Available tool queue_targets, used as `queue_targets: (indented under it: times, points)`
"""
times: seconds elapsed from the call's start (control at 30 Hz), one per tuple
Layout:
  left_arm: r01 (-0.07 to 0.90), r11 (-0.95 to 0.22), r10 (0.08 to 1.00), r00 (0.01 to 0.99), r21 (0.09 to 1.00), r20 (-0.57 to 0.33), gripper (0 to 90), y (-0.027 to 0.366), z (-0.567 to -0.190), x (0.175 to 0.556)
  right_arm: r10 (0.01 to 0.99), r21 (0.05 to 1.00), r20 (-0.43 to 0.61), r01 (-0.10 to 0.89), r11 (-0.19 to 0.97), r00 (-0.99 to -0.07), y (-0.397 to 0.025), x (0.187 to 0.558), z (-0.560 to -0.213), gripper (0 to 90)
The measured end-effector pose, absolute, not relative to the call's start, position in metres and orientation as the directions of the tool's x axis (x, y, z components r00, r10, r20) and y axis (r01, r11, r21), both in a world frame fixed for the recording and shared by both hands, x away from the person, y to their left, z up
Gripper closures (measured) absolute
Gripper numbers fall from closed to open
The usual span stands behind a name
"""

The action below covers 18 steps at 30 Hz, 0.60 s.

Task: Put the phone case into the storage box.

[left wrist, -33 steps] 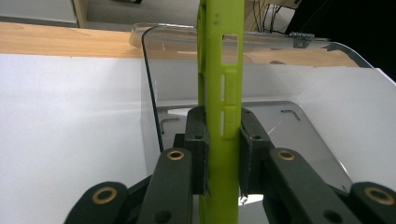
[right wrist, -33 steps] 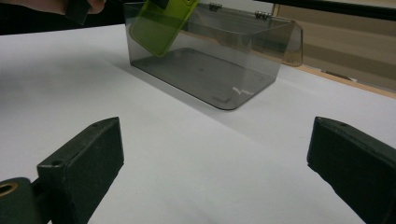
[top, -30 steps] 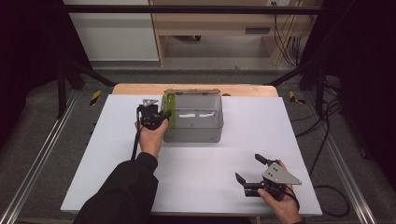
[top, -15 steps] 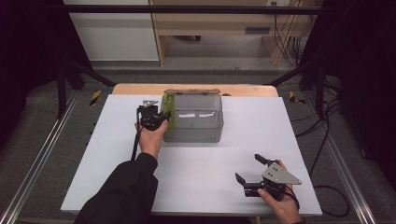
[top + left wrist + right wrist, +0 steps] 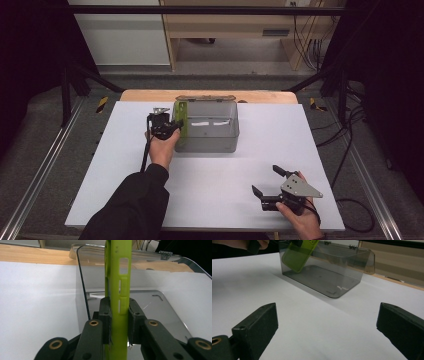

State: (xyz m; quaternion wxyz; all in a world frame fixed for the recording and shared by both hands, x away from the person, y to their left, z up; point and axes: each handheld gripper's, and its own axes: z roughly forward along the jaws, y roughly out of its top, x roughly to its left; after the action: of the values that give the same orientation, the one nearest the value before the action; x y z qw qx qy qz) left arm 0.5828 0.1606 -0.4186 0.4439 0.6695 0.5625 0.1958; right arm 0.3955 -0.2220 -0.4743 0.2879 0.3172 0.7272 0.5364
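Note:
A lime-green phone case (image 5: 118,290) stands on edge inside the left end of a clear grey plastic box (image 5: 207,127), and my left gripper (image 5: 119,322) is shut on it from both sides. In the high view the left gripper (image 5: 167,126) sits at the box's left wall with the phone case (image 5: 181,118) rising beside it. The right gripper view has the phone case (image 5: 298,255) leaning inside the box (image 5: 327,272). My right gripper (image 5: 270,182) rests near the table's front right, open, with nothing between its jaws.
The white table top (image 5: 115,165) spreads around the box, with a wooden strip (image 5: 150,95) along its far edge. The box's open lid (image 5: 205,97) lies behind it. Metal frame rails (image 5: 40,170) and cables (image 5: 350,150) flank the table.

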Motion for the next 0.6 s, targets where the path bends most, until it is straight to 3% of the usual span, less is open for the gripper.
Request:
queue_targets:
  times: [0.6]
  points:
    - [0.582,0.033,0.925,0.29,0.813,-0.245,76.9,0.1605,-0.4185,0.5831,0.771,0.962,-0.076,0.158,0.224,-0.632,-0.2216,0.3955,-0.4745,3.8]
